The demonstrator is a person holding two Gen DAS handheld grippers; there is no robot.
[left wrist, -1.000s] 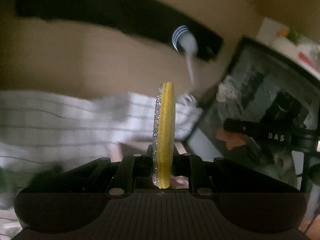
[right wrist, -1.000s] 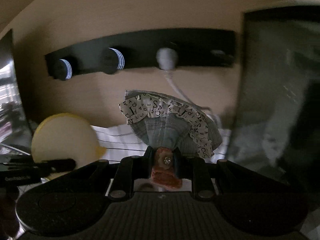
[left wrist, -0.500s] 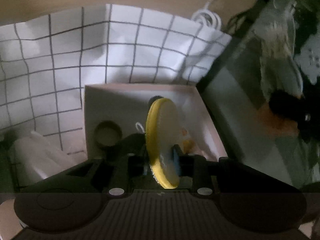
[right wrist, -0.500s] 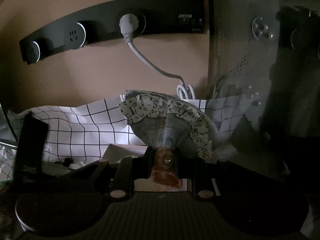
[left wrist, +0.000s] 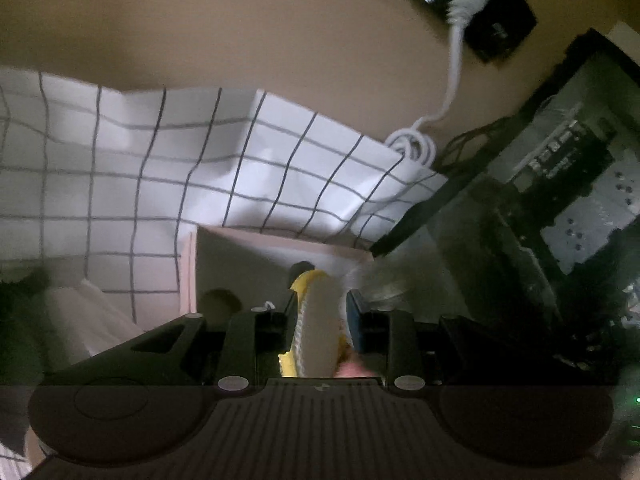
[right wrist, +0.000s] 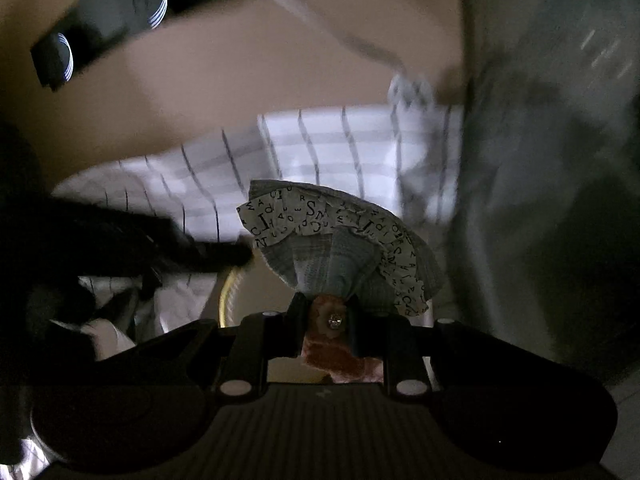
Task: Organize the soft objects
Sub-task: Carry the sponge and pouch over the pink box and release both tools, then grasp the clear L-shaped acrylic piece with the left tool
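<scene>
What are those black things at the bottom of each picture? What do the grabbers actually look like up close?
Both are alike. The left gripper and the right gripper are matte black, each with a broad ribbed plate nearest the camera, rounded shoulders on either side, and two flat fingers reaching forward. Small pale round fasteners dot the finger bases. No cables, sleeves or lettering show on them.
</scene>
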